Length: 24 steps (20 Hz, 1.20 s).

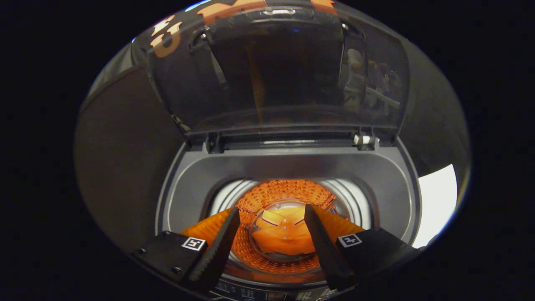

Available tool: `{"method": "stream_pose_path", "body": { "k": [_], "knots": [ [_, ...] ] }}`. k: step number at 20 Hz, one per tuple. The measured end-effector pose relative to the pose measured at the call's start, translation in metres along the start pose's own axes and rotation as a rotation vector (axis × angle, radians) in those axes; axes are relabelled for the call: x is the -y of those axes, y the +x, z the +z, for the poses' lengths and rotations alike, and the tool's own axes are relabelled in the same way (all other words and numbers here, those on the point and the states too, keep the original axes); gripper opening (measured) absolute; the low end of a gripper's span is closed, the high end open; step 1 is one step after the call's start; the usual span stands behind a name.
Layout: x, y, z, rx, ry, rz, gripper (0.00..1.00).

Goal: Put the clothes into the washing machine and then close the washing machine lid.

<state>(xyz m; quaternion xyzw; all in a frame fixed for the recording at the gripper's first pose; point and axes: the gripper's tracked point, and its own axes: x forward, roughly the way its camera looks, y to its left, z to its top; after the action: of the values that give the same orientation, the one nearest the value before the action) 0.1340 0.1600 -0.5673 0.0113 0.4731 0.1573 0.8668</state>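
I look down into a top-loading washing machine with a grey top frame. Its dark see-through lid stands raised on its hinges at the back. An orange garment with a collar and buttons lies at the bottom of the perforated drum. My gripper hovers over the drum mouth, open, with nothing between its fingers. The garment shows through the gap between them, well below the tips.
The machine's control panel runs along the near edge, under the fingers. The lid hinges sit at the back of the frame. Dark booth cloth surrounds the machine, and a white surface shows to its right.
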Motion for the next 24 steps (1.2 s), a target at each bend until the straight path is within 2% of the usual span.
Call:
{"method": "stream_pose_path", "body": {
  "k": [6,12,15,18,20,24],
  "knots": [
    [-0.018,-0.065,0.084,0.228,-0.009,0.024,0.99],
    [-0.039,-0.125,0.173,0.418,-0.037,0.073,0.99],
    [-0.041,-0.147,0.224,0.49,-0.063,0.07,0.99],
    [-0.04,-0.143,0.269,0.525,-0.049,0.071,0.99],
    [-0.032,-0.133,0.297,0.544,-0.062,0.043,0.98],
    [-0.022,-0.112,0.33,0.548,-0.076,0.006,0.98]
  ]
}}
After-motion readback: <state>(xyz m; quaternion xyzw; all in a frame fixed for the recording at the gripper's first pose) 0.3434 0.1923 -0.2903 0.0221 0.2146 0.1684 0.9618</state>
